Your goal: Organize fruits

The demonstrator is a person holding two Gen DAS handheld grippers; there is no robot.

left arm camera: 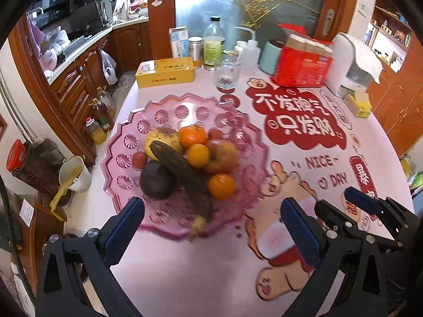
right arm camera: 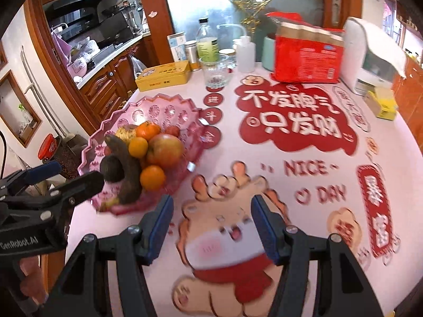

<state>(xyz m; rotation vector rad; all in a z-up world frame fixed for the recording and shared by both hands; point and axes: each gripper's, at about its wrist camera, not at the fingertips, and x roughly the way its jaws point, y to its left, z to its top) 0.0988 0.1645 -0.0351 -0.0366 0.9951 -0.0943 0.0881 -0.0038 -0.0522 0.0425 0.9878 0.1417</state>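
Observation:
A pink scalloped fruit bowl (left arm camera: 169, 111) stands on the table's left part and holds a dark overripe banana (left arm camera: 182, 171), an avocado (left arm camera: 156, 179), a yellow pear (left arm camera: 161, 138), an apple (left arm camera: 223, 155), three oranges (left arm camera: 220, 186) and small red fruits. The bowl also shows in the right wrist view (right arm camera: 161, 111). My left gripper (left arm camera: 211, 227) is open and empty, just in front of the bowl's near rim. My right gripper (right arm camera: 210, 227) is open and empty, over the cartoon print to the right of the bowl. It also shows in the left wrist view (left arm camera: 341, 206).
A printed tablecloth (right arm camera: 290, 121) covers the table. At the back stand a yellow tin (left arm camera: 165, 72), a glass (left arm camera: 227, 72), bottles (left arm camera: 214, 43), a red pack (left arm camera: 304, 60), a white appliance (left arm camera: 349, 60) and a small yellow box (left arm camera: 359, 103). The table's left edge drops to floor clutter.

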